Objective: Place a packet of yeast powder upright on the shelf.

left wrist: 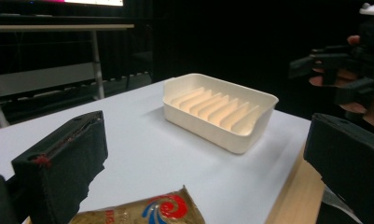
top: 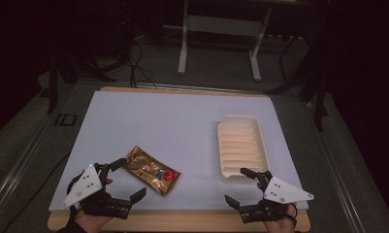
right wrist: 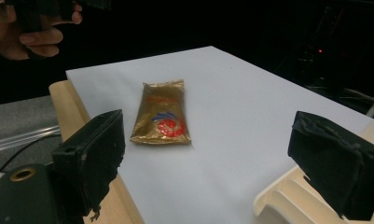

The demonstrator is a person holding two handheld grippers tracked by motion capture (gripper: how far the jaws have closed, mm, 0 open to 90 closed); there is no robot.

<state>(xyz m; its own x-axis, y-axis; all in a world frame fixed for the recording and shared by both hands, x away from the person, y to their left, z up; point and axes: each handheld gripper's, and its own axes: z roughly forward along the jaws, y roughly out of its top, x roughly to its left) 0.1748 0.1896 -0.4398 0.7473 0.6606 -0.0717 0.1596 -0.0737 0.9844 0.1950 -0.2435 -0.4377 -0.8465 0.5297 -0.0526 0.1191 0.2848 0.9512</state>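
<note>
A gold snack packet [top: 152,171] with a red and blue swirl lies flat near the front left of the white table top [top: 172,121]. A cream ribbed tray [top: 242,147] sits empty at the right. My left gripper [top: 132,177] is open, its jaws spread around the packet's near left end without touching it. My right gripper [top: 235,185] is open just in front of the tray's near corner. The left gripper view has the packet [left wrist: 147,212] low between the jaws and the tray [left wrist: 219,112] beyond. The right gripper view looks at the packet [right wrist: 162,112] and the tray's corner [right wrist: 287,196].
The white top rests on a wooden board whose front edge [top: 182,221] shows by my hands. Behind the table stand a pale desk frame [top: 221,29] and dark stands, with cables [top: 138,63] on the grey floor. The surroundings are dark.
</note>
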